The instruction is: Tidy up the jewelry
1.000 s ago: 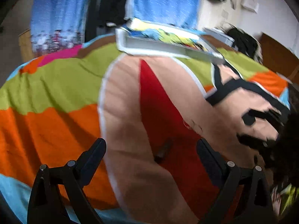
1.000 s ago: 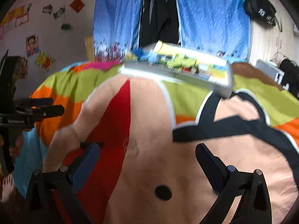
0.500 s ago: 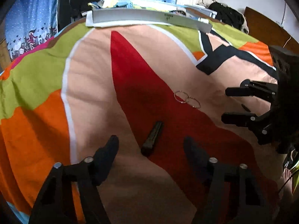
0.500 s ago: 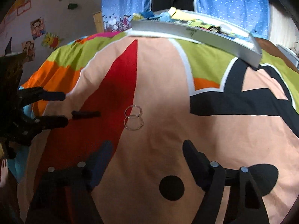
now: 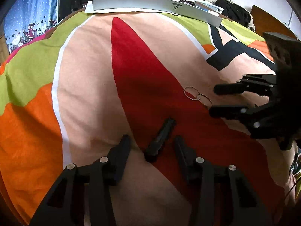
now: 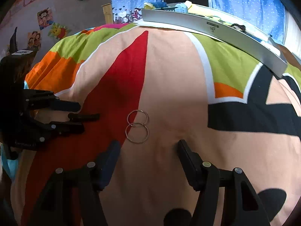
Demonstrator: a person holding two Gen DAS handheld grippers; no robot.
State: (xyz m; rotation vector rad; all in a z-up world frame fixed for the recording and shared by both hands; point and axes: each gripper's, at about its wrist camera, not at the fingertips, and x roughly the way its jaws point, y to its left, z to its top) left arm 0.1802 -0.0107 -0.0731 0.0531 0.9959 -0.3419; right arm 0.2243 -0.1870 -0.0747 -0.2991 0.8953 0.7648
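Hoop earrings (image 6: 137,129), black clip (image 5: 160,140) near, bedspread (image 6: 169,75)

Both claws, the left claw (image 5: 151,146) and the right claw (image 6: 148,150), are showing black plastic fingers with shiny round silver screws.

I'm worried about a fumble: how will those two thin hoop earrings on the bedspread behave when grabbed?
The hoop earrings look like thin wire, so probably light and easily bent. They lie flat on the soft bedspread, so fingers may sink in or slide over them. The two hoops touch, so one may drag the other.
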